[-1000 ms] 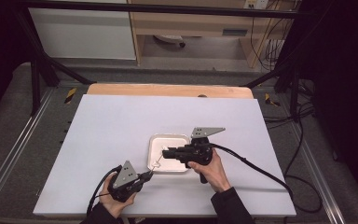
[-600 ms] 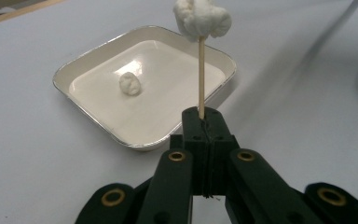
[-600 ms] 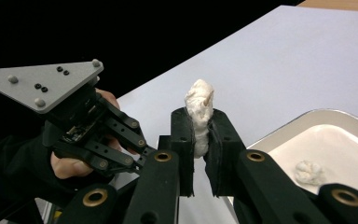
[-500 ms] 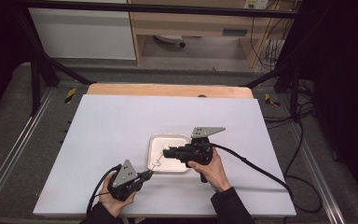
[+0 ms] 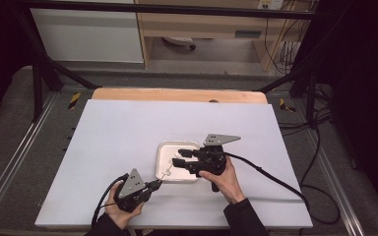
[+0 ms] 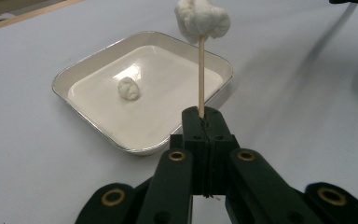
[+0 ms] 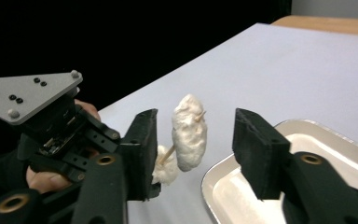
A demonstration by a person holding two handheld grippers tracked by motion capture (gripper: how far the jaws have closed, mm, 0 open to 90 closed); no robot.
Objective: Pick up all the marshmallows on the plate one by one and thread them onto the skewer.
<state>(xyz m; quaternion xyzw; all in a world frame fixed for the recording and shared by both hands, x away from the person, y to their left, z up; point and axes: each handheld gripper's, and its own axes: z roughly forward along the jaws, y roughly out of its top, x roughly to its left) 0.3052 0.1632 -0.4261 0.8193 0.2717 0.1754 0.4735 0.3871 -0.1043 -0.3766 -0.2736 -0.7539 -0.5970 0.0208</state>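
Step in hand looks like skewering: marshmallow-like white lumps going onto a wooden skewer (image 6: 200, 74).

Left gripper (image 5: 153, 185), near left of the tray (image 5: 163, 147): jaws clamped tight on the skewer's base, stick pointing at the tray's near edge. In the right gripper view, two lumps sit on the stick, the outer lump (image 7: 189, 133) with the tip poking through and a smaller lump (image 7: 166, 169) behind it.

Right gripper (image 7: 193, 149), over the tray's right side: jaws have just been opening and now stand apart either side of the outer lump, pads off it.

One loose lump (image 6: 128, 88) left in the tray.

Next, my guess: back the right gripper off without knocking the stick, then reach for the loose lump. Left holds steady.
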